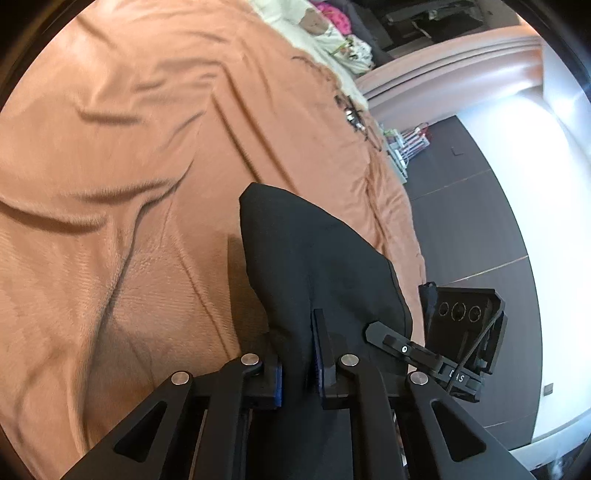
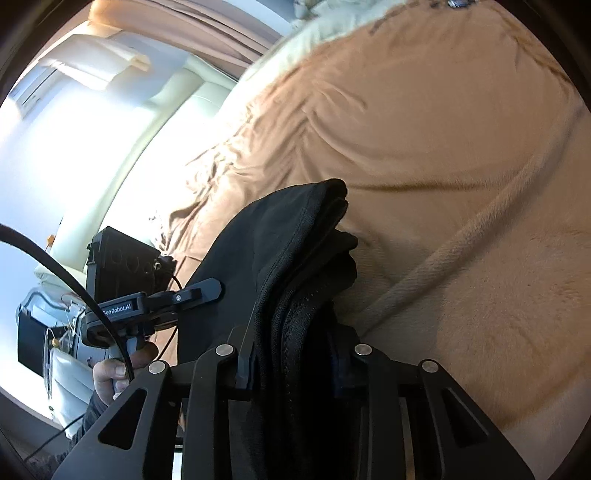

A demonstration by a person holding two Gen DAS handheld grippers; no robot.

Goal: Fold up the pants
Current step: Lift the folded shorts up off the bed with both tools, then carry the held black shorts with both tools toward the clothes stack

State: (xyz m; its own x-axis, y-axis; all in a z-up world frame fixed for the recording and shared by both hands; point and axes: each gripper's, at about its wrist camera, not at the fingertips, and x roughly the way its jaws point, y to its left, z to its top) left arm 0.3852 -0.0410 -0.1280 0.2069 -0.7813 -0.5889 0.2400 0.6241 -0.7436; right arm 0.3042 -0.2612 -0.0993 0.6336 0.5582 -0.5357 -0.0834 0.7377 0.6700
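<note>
The lower part of the black pants is cut off by the bottom edge in both wrist views, and how far the cloth hangs cannot be told. In the right wrist view the right gripper's pads are largely covered by bunched fabric, and the hand is half hidden behind a cable. The far clutter beyond the blanket is blurred and too small to be identified.

A rumpled tan blanket covers the bed, black pants above.
</note>
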